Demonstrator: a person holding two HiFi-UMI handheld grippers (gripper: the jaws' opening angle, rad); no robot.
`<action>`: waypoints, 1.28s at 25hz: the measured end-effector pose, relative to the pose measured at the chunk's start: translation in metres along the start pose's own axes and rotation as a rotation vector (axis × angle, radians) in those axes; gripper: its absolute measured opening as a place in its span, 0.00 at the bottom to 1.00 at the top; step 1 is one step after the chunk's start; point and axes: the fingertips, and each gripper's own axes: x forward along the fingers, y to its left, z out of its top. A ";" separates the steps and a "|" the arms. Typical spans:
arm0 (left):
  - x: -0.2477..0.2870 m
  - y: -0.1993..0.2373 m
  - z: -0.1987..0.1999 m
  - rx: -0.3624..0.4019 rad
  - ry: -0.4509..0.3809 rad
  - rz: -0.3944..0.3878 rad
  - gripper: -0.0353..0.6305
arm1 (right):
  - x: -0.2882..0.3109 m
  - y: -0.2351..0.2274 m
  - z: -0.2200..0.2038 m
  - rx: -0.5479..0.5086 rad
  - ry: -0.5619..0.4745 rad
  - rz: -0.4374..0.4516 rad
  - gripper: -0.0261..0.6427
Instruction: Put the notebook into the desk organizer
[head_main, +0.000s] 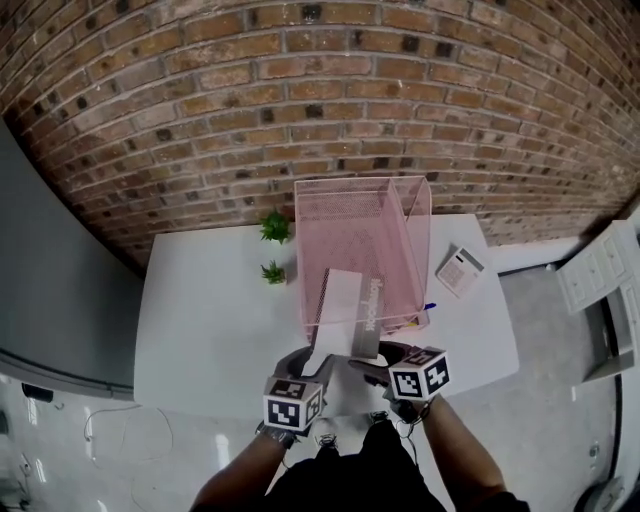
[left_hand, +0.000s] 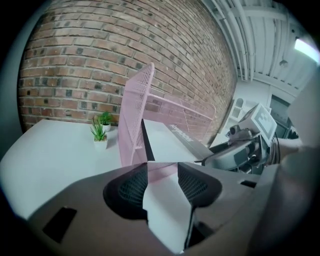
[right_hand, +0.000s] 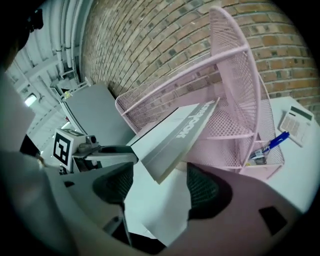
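The grey and white notebook (head_main: 345, 310) leans with its far end inside the pink mesh desk organizer (head_main: 400, 230), while its near end sticks out over the table's front. My left gripper (head_main: 310, 362) is shut on the notebook's white near corner, and the pads (left_hand: 131, 189) press on the white sheet (left_hand: 167, 210). Beside it on the right, my right gripper (head_main: 375, 362) stands open. In the right gripper view the notebook's grey spine corner (right_hand: 175, 137) lies between the wide jaws of the right gripper (right_hand: 160, 187), untouched. The organizer (right_hand: 235, 90) rises just behind.
Two small potted plants (head_main: 276, 226) (head_main: 272, 272) stand left of the organizer. A calculator (head_main: 460, 270) lies to its right. A blue pen (right_hand: 274, 141) rests in the organizer's low front tray. A brick wall (head_main: 300, 90) backs the white table (head_main: 200, 320).
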 end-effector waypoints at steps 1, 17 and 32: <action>0.001 0.000 0.001 -0.001 0.000 0.000 0.34 | -0.002 -0.003 -0.001 -0.011 -0.009 -0.031 0.55; 0.002 -0.010 0.007 0.000 -0.008 -0.019 0.34 | -0.026 -0.044 0.024 0.094 -0.251 -0.394 0.49; -0.009 -0.021 0.004 0.027 -0.022 -0.077 0.34 | -0.020 -0.063 0.029 0.266 -0.314 -0.495 0.54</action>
